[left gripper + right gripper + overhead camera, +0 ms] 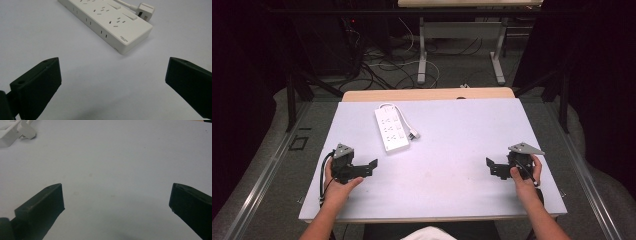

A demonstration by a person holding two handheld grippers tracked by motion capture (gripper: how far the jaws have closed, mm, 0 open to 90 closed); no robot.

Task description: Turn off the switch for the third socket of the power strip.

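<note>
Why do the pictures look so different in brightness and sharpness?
High view: the white table is brightly lit, its surroundings near black. Left gripper view: the power strip is fairly sharp, the near fingers soft. Right gripper view: dimmer, fingers blurred.

Lying flat in the upper left-centre of the high view, sockets facing up, a long white power strip (391,128) set slightly askew on the pale table (462,145), with its white cord looping round the far end and its plug (413,134) resting just beside its right edge.
</note>
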